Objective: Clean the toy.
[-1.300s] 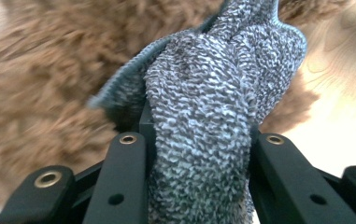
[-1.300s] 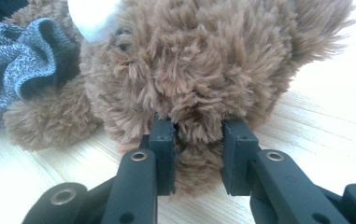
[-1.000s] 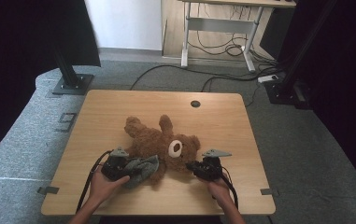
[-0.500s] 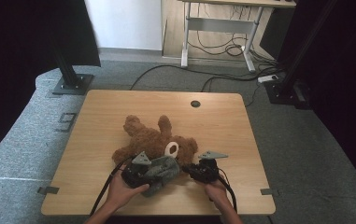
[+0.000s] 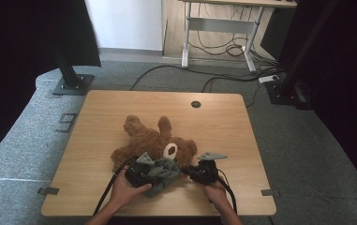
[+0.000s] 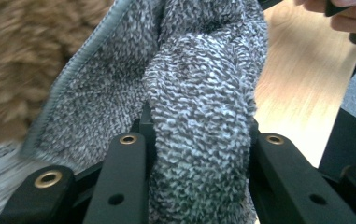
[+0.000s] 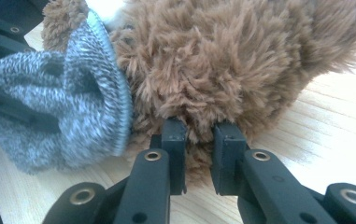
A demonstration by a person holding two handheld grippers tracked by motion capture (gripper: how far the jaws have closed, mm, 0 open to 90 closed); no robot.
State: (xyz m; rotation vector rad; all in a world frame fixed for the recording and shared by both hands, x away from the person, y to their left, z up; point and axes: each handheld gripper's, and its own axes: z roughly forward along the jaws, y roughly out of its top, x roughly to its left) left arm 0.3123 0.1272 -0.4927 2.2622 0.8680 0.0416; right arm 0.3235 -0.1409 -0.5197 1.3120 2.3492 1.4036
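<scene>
Near table edge, the left gripper (image 5: 153, 172) is clamped on a thick fold of grey knit hat (image 6: 199, 107), w/ the cloth bulging between its two black jaws, while the right gripper (image 7: 199, 140), jaws having just closed in, pinches a tuft of the brown teddy bear (image 7: 222, 60) just beside the hat's ribbed rim. Bear lies sprawled at mid-table on the wooden table (image 5: 120, 108), head toward the person, hat bunched against the head between both hands. Beyond: black stand base (image 5: 70, 84) on grey carpet at far left, cables (image 5: 223, 49) under a desk at rear.
</scene>
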